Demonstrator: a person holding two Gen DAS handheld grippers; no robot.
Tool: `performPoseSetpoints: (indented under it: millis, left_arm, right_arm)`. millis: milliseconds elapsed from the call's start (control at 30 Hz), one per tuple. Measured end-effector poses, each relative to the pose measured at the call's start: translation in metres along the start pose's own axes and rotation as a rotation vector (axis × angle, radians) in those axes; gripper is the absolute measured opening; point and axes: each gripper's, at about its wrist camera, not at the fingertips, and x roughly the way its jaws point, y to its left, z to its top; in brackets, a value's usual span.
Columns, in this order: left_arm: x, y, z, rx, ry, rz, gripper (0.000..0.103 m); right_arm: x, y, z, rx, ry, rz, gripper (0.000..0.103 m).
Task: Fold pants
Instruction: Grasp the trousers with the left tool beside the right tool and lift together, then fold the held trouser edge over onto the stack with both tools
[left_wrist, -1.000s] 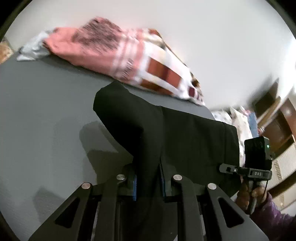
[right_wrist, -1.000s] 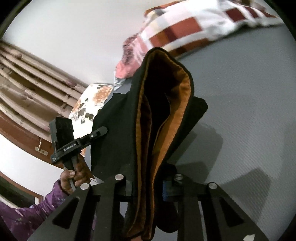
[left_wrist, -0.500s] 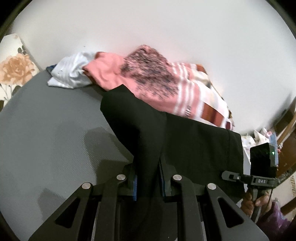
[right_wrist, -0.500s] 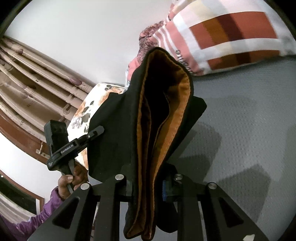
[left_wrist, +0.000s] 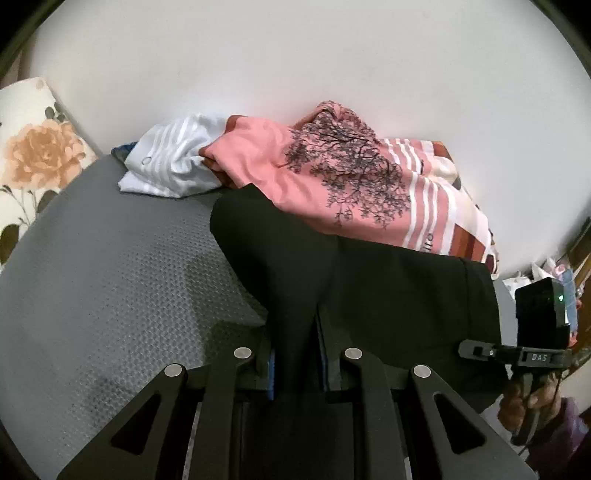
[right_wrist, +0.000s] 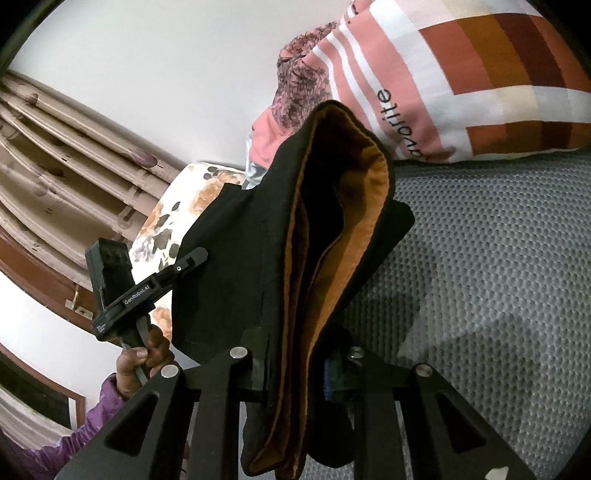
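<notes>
Black pants (left_wrist: 388, 291) with an orange lining (right_wrist: 354, 236) hang stretched between both grippers above the grey mattress (left_wrist: 110, 288). My left gripper (left_wrist: 297, 354) is shut on one end of the black cloth. My right gripper (right_wrist: 299, 365) is shut on the other end, where the orange-lined edge bulges up between the jaws. In the left wrist view the right gripper's body (left_wrist: 539, 332) shows at the far right, held by a hand (left_wrist: 532, 402). The right wrist view shows the left gripper's body (right_wrist: 125, 284) at the left, with the hand (right_wrist: 144, 362) that holds it and its purple sleeve below.
A pink and striped blanket (left_wrist: 351, 181) and a white striped cloth (left_wrist: 173, 166) lie heaped against the white wall at the far side of the mattress. A floral pillow (left_wrist: 33, 158) stands at the left. Beige curtains (right_wrist: 55, 155) hang behind it.
Both grippers have carried the pants across the mattress toward the blanket heap and the floral pillow, which now appear closer. Both grips on the cloth are unchanged.
</notes>
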Motion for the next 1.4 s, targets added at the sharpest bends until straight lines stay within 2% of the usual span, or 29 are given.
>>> performPoseSetpoints:
  millis: [267,967,1400]
  left_arm:
    - [0.003,0.002,-0.001,0.048,-0.019,0.058,0.017]
    - [0.017,0.001,-0.011,0.115,-0.007,0.149,0.017]
    - [0.027,0.003,-0.017,0.127,0.003,0.204,0.022]
  right_arm:
    - [0.010,0.004,0.001,-0.003,0.012,-0.018,0.019]
    - [0.020,-0.006,-0.001,0.021,0.027,-0.042,0.019]
    - [0.028,-0.006,-0.007,-0.005,0.017,-0.106,0.021]
